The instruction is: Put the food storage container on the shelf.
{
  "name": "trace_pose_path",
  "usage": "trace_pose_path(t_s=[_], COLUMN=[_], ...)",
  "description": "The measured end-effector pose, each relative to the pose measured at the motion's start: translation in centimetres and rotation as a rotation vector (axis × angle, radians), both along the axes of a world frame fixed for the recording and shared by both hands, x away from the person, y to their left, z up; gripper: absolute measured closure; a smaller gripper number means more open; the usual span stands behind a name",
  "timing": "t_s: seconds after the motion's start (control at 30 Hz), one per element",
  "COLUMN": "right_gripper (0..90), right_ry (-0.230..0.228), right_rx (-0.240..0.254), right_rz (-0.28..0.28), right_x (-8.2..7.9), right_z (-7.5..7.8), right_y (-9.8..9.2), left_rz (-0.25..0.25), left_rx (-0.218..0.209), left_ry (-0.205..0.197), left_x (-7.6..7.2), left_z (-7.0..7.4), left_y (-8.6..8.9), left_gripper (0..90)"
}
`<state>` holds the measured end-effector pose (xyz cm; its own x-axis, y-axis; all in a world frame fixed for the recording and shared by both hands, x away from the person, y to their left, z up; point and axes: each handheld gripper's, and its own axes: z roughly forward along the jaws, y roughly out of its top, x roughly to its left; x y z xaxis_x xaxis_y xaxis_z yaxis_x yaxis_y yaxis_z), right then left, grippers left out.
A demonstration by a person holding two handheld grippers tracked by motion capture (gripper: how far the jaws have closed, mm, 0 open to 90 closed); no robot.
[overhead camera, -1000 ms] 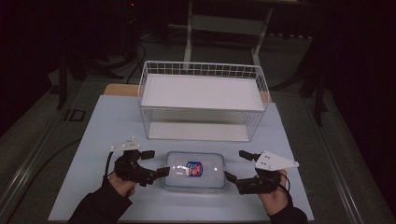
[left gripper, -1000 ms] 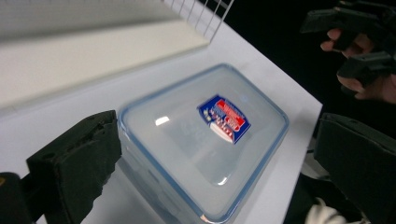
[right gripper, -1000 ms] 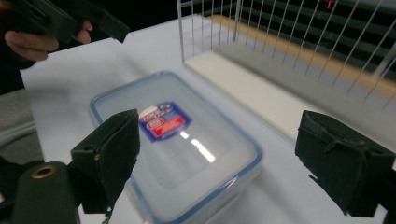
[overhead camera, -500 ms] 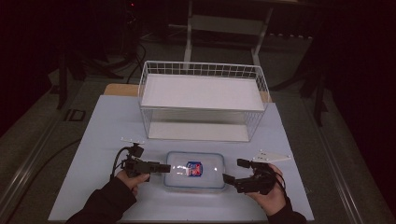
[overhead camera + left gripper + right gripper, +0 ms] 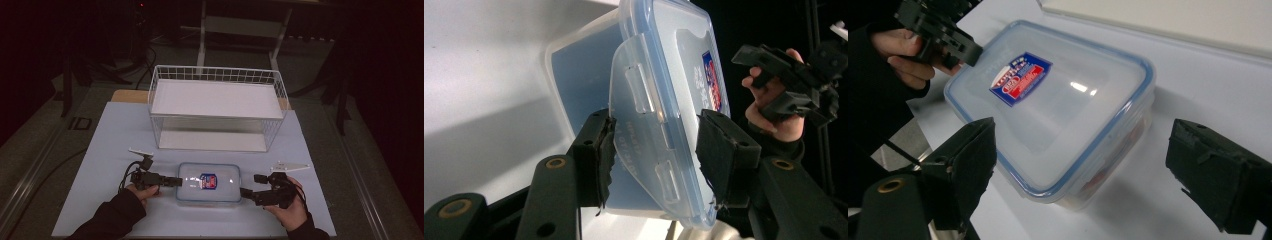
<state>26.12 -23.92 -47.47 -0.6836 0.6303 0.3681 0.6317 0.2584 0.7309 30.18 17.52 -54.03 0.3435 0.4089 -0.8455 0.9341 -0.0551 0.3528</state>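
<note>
Near the front edge of the worktop (image 5: pixel 115 135), in the high view, one lidded plastic box (image 5: pixel 208 183) is seen, flanked by two grippers; one wire basket (image 5: pixel 217 107) stands behind it. From the left gripper view, the left gripper (image 5: pixel 654 150), its jaws just closed further, is pinching the box's side latch (image 5: pixel 641 135). From the right gripper view, the right gripper (image 5: pixel 1080 167) is spread, one box end between its jaws, untouched.
</note>
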Motion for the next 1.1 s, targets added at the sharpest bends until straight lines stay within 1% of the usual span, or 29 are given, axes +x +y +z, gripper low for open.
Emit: trace_pose_path(t_s=[0.07,0.1,0.13,0.23,0.3,0.33,0.37,0.43,0.47,0.53,0.57,0.6,0.63,0.67,0.73,0.77,0.8,0.87,0.93,1.0,1.1], right_gripper=[13.1,13.1,13.2,13.6,14.0,14.5,14.7,18.7,18.9,22.2,22.9,22.9,24.5,29.5,34.9,38.0,42.6,46.3,51.9,53.1,54.0], right_ry=[0.032,0.045,0.056,0.094,0.112,0.121,0.135,0.147,0.153,0.168,0.186,0.186,0.199,0.218,0.233,0.24,0.249,0.263,0.263,0.282,0.28], right_rx=[0.007,0.011,0.014,0.034,0.043,0.046,0.056,0.065,0.069,0.081,0.094,0.094,0.107,0.111,0.121,0.122,0.125,0.127,0.131,0.159,0.172], right_rz=[0.0,-0.001,-0.001,0.001,0.003,0.006,0.011,0.012,0.017,0.022,0.024,0.024,0.024,0.033,0.054,0.052,0.062,0.069,0.072,0.071,0.073], right_x=[0.1,0.2,0.3,0.5,0.5,0.6,0.6,0.6,0.7,0.8,0.9,0.9,1.0,1.1,1.1,1.1,1.1,1.1,1.1,1.2,1.0], right_z=[-0.3,-0.5,-0.6,-1.0,-1.2,-1.3,-1.4,-1.5,-1.5,-1.6,-1.7,-1.7,-1.8,-2.1,-2.5,-2.6,-2.7,-2.8,-2.9,-3.1,-3.2], right_y=[0.0,0.0,-0.1,-0.2,-0.2,-0.2,-0.2,-0.3,-0.3,-0.5,-0.6,-0.6,-0.7,-0.8,-0.8,-0.7,-0.7,-0.7,-0.8,-1.1,-1.3], left_rz=[-0.017,-0.025,-0.039,-0.067,-0.079,-0.087,-0.089,-0.099,-0.104,-0.116,-0.117,-0.117,-0.12,-0.12,-0.128,-0.13,-0.129,-0.13,-0.123,-0.121,-0.114], left_rx=[0.003,0.008,0.019,0.043,0.045,0.053,0.054,0.056,0.053,0.048,0.044,0.044,0.042,0.043,0.047,0.049,0.049,0.053,0.049,0.051,0.056], left_ry=[-0.02,-0.036,-0.062,-0.12,-0.141,-0.157,-0.167,-0.193,-0.201,-0.226,-0.228,-0.228,-0.239,-0.241,-0.254,-0.257,-0.261,-0.261,-0.258,-0.268,-0.274], left_x=[-0.2,-0.4,-0.6,-1.2,-1.4,-1.6,-1.7,-2.0,-2.1,-2.3,-2.4,-2.4,-2.5,-2.6,-2.7,-2.8,-2.8,-2.9,-3.1,-3.2,-3.5], left_z=[0.4,0.6,0.8,1.5,1.7,1.8,1.8,1.9,1.9,1.9,1.9,1.9,1.8,1.8,1.9,1.9,2.0,2.0,1.9,1.9,2.0], left_y=[-0.1,-0.2,-0.3,-0.7,-0.7,-0.8,-0.8,-0.8,-0.7,-0.7,-0.6,-0.6,-0.6,-0.6,-0.6,-0.6,-0.6,-0.6,-0.5,-0.5,-0.6], left_gripper=[51.4,52.9,53.6,55.0,56.0,56.2,56.3,56.8,57.0,57.6,57.8,58.0,58.0,58.1,58.3,58.4,58.5,58.6,58.5,58.6,58.6])
